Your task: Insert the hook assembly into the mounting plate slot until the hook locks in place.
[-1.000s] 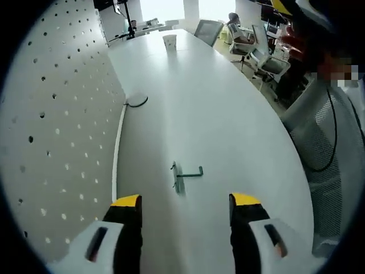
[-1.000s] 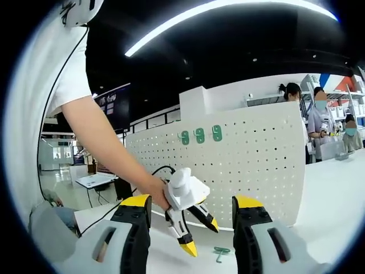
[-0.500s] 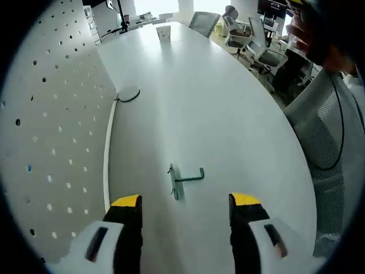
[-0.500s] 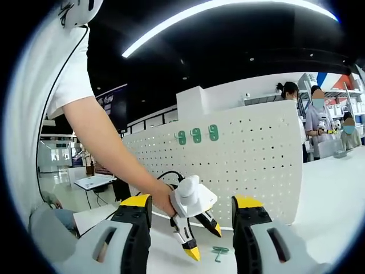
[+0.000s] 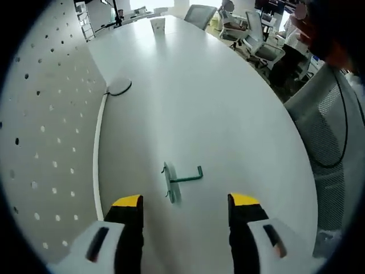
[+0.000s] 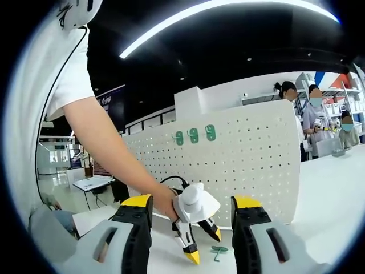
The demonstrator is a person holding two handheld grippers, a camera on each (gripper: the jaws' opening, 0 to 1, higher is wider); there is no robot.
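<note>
Both my tongs stand apart and grip nothing. Through the left gripper view, my left gripper hangs over the white table, its two yellow-tipped jaws wide open. At the left side stands the white pegboard, upright on the table, with a thin white strip along its foot and a dark cable curling at the far end. Just ahead of the jaws, between their lines, lies one green hook assembly, flat on the table, apart from both tips. Nothing stands between it and the jaws. Far away at the table end is one paper cup; what is in it I cannot tell. To the right are grey mesh office chairs.

Through the right gripper view, my right gripper is also open. Between its jaws I see my left hand with the other tong pointing down at the hook. On the pegboard three green hooks hang in a row. At the right, several people stand behind.
</note>
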